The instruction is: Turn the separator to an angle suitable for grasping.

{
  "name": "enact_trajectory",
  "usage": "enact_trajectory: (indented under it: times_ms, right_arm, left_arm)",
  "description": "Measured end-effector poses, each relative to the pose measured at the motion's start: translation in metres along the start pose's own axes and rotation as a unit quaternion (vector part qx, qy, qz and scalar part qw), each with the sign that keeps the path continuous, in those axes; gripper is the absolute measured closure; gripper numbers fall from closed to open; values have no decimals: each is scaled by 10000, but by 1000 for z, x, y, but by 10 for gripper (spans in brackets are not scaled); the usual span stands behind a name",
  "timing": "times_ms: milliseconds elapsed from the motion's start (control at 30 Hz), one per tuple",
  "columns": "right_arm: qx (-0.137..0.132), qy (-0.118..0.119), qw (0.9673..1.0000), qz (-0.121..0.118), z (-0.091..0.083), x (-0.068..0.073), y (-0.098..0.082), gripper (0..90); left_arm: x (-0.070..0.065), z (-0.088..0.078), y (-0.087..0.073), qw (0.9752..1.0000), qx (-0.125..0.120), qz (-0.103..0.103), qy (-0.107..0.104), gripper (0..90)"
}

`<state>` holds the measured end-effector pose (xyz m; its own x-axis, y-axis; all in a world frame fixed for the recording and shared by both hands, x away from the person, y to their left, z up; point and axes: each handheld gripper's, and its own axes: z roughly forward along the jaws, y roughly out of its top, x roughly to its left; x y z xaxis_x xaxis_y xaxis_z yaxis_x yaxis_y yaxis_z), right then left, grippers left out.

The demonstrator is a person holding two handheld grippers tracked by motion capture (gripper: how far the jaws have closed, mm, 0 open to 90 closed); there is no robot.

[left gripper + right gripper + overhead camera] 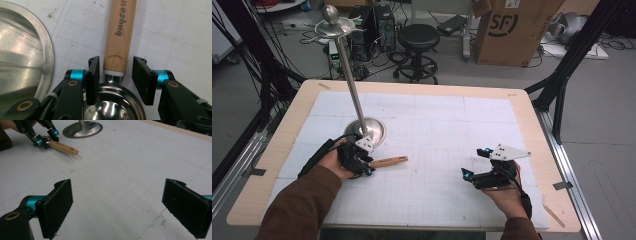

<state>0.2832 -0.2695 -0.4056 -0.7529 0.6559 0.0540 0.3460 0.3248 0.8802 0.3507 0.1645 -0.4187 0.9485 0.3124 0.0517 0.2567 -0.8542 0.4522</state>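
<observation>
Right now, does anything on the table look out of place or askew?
Nothing looks spilled or damaged. The wooden-handled ladle lies flat on the white mat beside the upright metal stand's base, its neck between the left claw's pads. The right claw hangs open over bare mat.

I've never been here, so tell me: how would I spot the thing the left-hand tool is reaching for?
Find the tall shiny metal stand with its round base on the white gridded table mat. Just in front of the base lies a small metal ladle with a pale wooden handle, the mat's one wooden-handled item, between the left gripper jaws.
</observation>
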Motion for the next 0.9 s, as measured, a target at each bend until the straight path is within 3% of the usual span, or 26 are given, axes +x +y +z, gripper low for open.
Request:
enact_trajectory:
  times_ms: [133,367,733,900]
  right_arm:
    - [-6,1,10000,-12,-1,0,0,87]
    - [-12,-4,10000,-6,-1,0,0,87]
    - [-14,-15,10000,-10,-1,0,0,86]
    - [-11,-22,10000,4,-2,0,0,87]
  left_arm:
    - [-1,1,5,9998,188,77,8,610]
    - [2,1,3,9998,138,-38,-138,645]
    - [0,1,4,9998,159,-4,-121,679]
    - [-1,1,4,9997,200,-92,-114,691]
